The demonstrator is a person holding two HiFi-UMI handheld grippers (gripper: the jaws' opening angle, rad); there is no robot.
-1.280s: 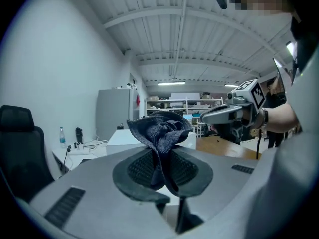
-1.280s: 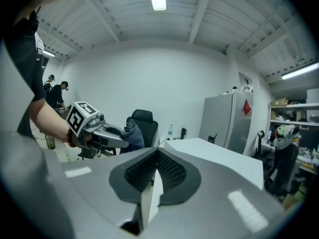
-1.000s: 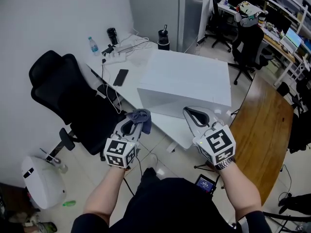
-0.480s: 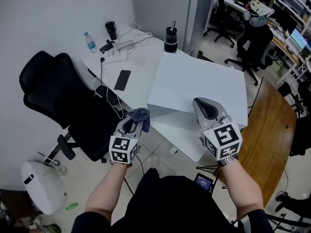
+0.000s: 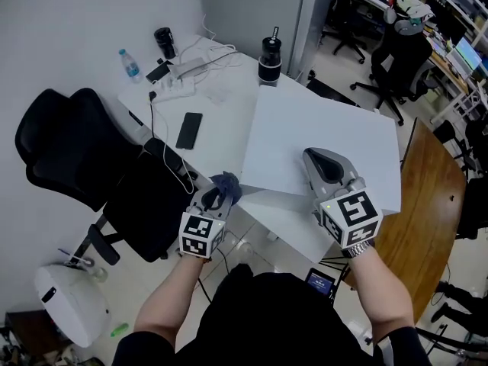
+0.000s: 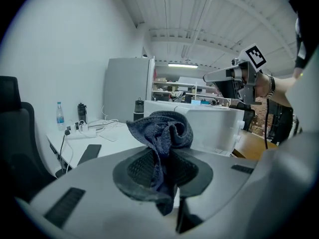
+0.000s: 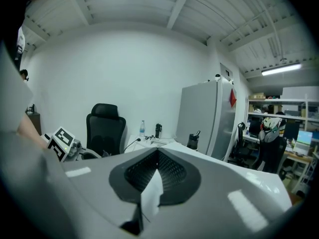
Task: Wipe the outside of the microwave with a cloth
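The white microwave (image 5: 320,139) stands on the white desk (image 5: 221,113); the left gripper view shows it too (image 6: 212,126). My left gripper (image 5: 219,197) is shut on a crumpled blue-grey cloth (image 5: 227,184), just off the microwave's near left corner. The cloth (image 6: 164,128) bunches up between the left gripper's (image 6: 162,158) pads. My right gripper (image 5: 324,168) hovers over the microwave's near top edge. In its own view the right gripper (image 7: 157,156) has its jaws together at the tips with nothing between them.
A black office chair (image 5: 72,147) stands left of the desk. On the desk lie a phone (image 5: 189,130), a power strip with cables (image 5: 179,86), a water bottle (image 5: 128,63) and a black tumbler (image 5: 268,56). A wooden table (image 5: 427,204) is at the right.
Both grippers have moved forward and a little down towards the microwave. The left one, cloth still in it, now sits by the near left corner; the right one is over the top edge.
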